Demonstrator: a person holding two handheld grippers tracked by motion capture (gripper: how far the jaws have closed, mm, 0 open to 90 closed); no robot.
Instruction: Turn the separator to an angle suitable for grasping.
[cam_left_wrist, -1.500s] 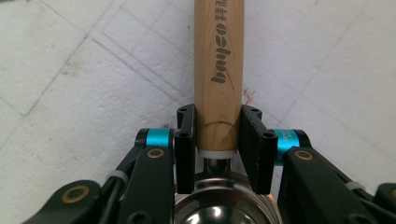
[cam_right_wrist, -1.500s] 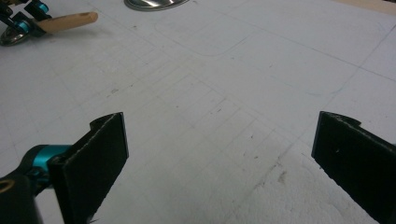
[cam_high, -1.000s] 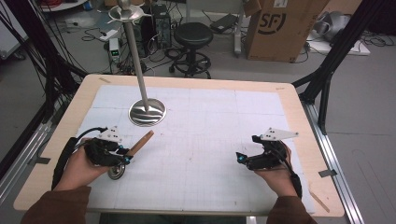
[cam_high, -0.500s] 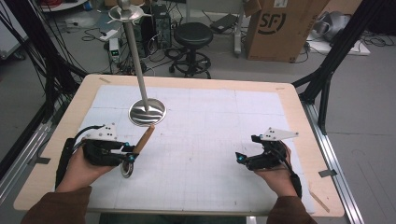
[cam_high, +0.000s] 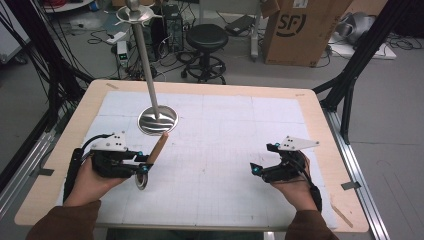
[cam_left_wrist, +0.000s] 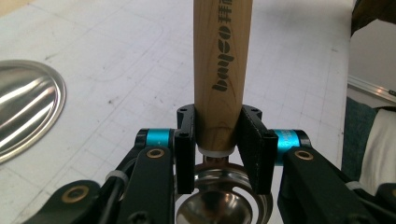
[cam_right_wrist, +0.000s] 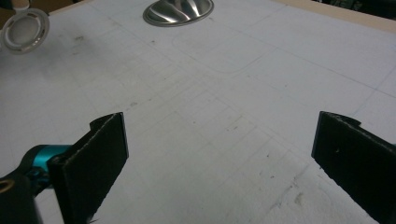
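We had the left hand-held gripper (cam_high: 144, 161) clamped on the ladle (cam_left_wrist: 222, 70) handle near its bowl, just above the worktop (cam_high: 225, 150); we should have kept it level toward the stand (cam_high: 157, 120). Right hand-held gripper (cam_high: 257, 170) stood apart, empty.

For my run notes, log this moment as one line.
left gripper: shut on wooden handle of steel strainer | right gripper: open, nothing held | stand base: on mat
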